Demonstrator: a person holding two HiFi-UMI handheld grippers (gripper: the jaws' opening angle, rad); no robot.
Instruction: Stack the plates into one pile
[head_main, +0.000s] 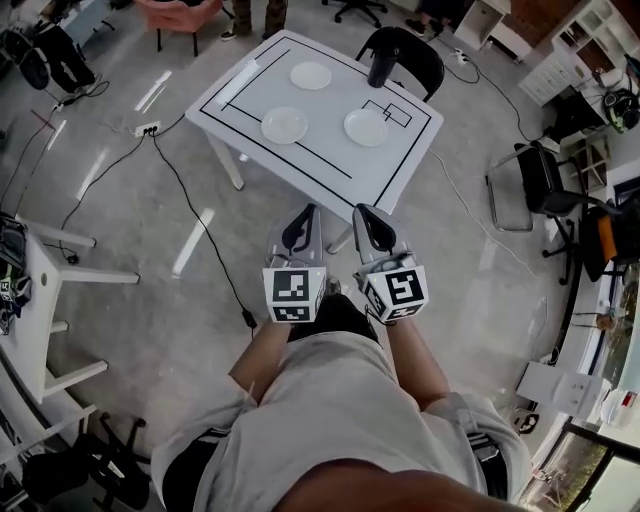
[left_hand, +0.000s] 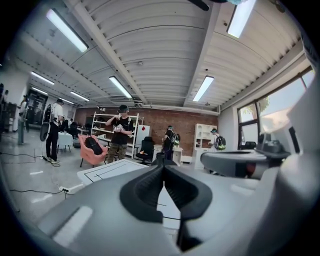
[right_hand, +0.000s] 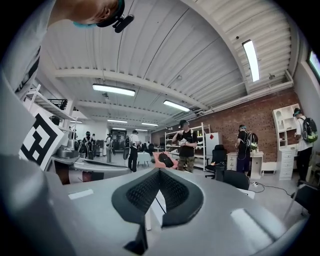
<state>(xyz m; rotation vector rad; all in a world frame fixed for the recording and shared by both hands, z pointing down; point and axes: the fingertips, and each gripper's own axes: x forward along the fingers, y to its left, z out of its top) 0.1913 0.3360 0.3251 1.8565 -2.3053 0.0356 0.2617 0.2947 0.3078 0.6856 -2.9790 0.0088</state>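
Three white plates lie apart on the white table (head_main: 400, 160): one at the far side (head_main: 310, 76), one at the near left (head_main: 284, 125), one at the right (head_main: 366, 127). My left gripper (head_main: 304, 217) and right gripper (head_main: 366, 219) hang side by side in front of the table's near corner, short of the plates. Both are shut with nothing between the jaws. In the left gripper view the black pads (left_hand: 163, 167) meet, with the table (left_hand: 107, 171) beyond. The right gripper (right_hand: 159, 172) also shows its pads pressed together.
A dark cylinder (head_main: 381, 64) stands on the table's far edge, with a black chair (head_main: 412, 52) behind it. A cable (head_main: 190, 215) runs across the floor at the left. A folding chair (head_main: 540, 185) stands at the right. Several people stand at the room's far end (left_hand: 120, 132).
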